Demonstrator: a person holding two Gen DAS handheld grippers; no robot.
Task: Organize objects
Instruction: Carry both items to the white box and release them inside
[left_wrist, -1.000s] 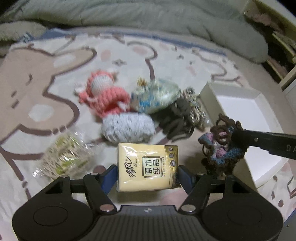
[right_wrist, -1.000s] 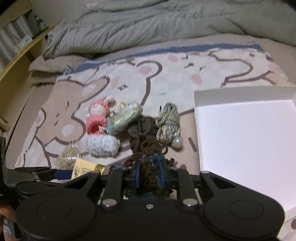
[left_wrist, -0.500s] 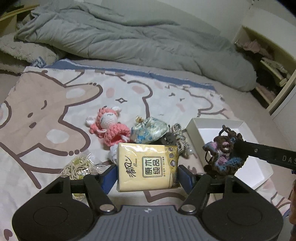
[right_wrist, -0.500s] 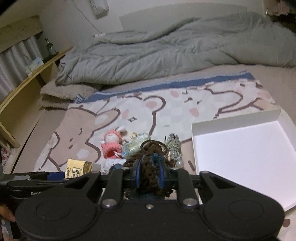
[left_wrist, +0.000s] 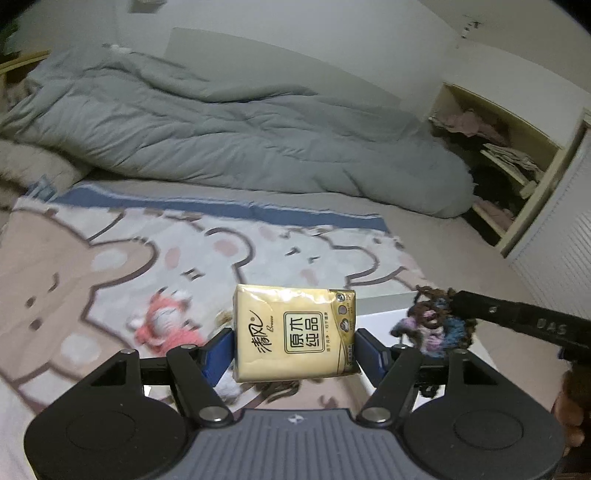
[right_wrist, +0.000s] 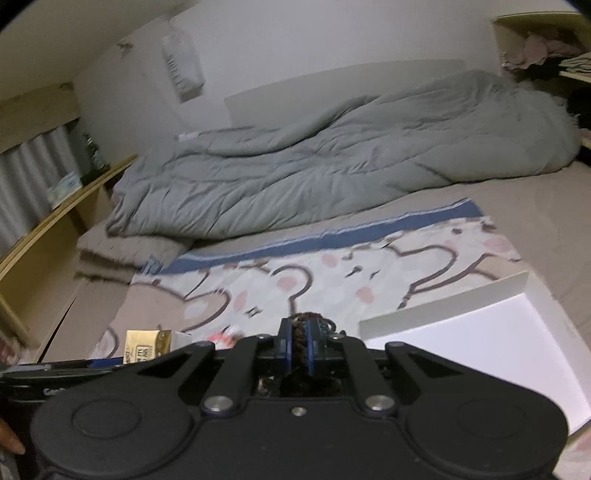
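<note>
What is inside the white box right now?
The white box shows only a bare white floor. Its near corner is hidden behind the right gripper, shut on a crocheted piece.

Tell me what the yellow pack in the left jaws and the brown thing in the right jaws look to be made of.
Yellow pack: glossy plastic film, probably wrapping soft tissues; it shines and crinkles. Brown thing: crocheted or braided yarn, matte and fuzzy, brown loops with blue and pink strands.

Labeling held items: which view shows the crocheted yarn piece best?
Left wrist view: the crocheted yarn piece hangs in open sight, brown, blue and pink loops visible, pinched at the right gripper tip. Right wrist view shows only a thin brown strip of it squeezed between the blue fingers, the rest hidden.
</note>
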